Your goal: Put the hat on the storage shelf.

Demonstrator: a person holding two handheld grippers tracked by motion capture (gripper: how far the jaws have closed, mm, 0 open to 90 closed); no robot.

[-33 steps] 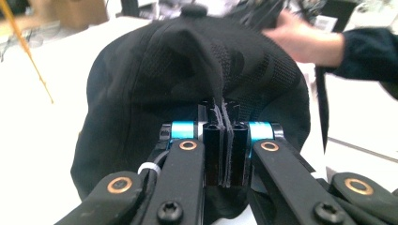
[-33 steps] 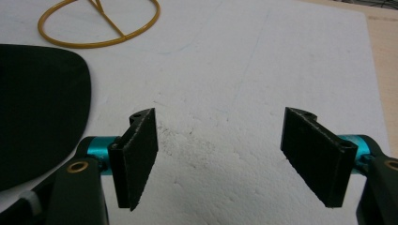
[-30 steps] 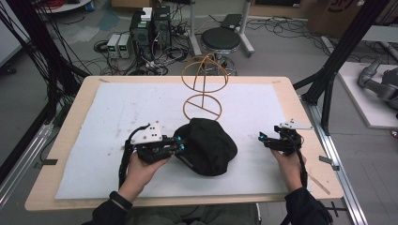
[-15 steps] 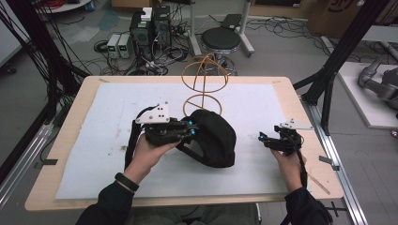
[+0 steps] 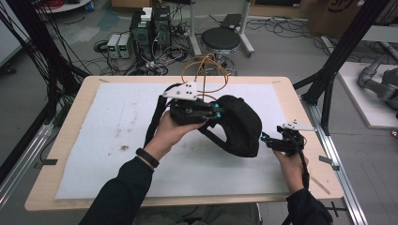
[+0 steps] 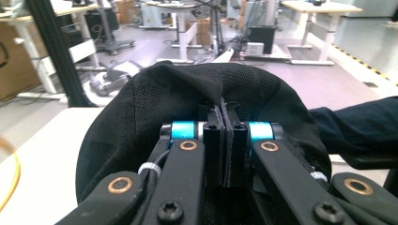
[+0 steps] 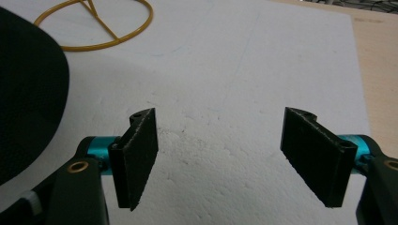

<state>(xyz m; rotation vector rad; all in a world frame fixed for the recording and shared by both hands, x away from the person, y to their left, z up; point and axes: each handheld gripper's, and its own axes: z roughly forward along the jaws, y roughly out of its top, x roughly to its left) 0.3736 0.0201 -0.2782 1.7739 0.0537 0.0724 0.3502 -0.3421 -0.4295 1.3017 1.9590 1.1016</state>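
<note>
A black fabric cap (image 5: 240, 125) hangs lifted over the white mat (image 5: 112, 117), and my left gripper (image 5: 216, 112) is shut on its edge. In the left gripper view the jaws (image 6: 224, 140) pinch a fold of the cap (image 6: 187, 89), which bulges out ahead of them. Behind the cap stands a yellow wire stand (image 5: 207, 74) at the table's far middle. To the right, low over the mat, my right gripper (image 5: 264, 138) is open with nothing between its fingers (image 7: 220, 154). In that view the cap (image 7: 26, 108) sits at the left and the stand's wire base ring (image 7: 109, 28) farther off.
The wooden table edge (image 5: 309, 154) runs just right of my right gripper. A black frame post (image 5: 335, 61) rises beyond the table's right side. A stool (image 5: 220, 37) and electronics boxes (image 5: 148, 28) stand on the floor behind the table.
My left gripper has risen and moved toward the table's far middle with the cap, bringing it close in front of the wire stand. The right gripper has stayed in place, open.
</note>
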